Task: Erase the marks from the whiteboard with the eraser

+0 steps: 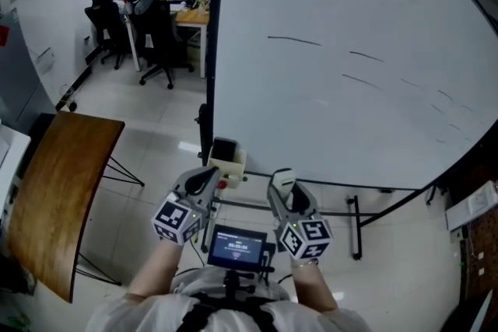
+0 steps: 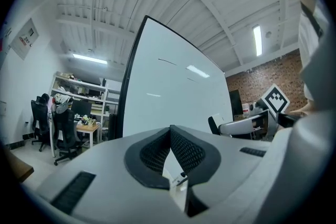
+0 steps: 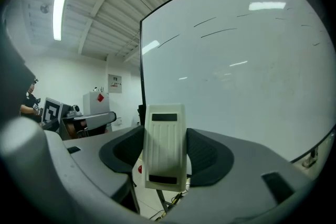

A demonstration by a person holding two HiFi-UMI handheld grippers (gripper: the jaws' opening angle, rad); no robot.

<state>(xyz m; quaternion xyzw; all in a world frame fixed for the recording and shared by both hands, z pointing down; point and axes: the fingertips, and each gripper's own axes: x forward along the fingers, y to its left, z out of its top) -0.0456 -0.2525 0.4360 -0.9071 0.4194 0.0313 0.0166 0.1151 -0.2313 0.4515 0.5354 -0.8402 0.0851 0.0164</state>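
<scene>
The whiteboard [image 1: 334, 105] stands upright ahead of me and carries several thin black marks [image 1: 294, 40] across its upper right. Low in the head view, my right gripper [image 1: 283, 187] is shut on a cream-white eraser [image 1: 282, 176], a short way from the board's lower edge. The right gripper view has the ribbed eraser [image 3: 165, 147] upright between the dark pads [image 3: 207, 155], with the board [image 3: 236, 71] and its marks [image 3: 218, 33] behind. My left gripper [image 1: 204, 183] is beside it, shut and holding nothing; its pads [image 2: 185, 152] meet at the tips, facing the board [image 2: 168, 102].
A brown wooden tabletop [image 1: 58, 190] tilts at the left. A cream box [image 1: 227, 159] hangs by the board's black frame, and the stand's foot [image 1: 354, 225] rests on the tiled floor. Black office chairs [image 1: 159, 35] and a cluttered desk [image 1: 191, 15] stand far back left.
</scene>
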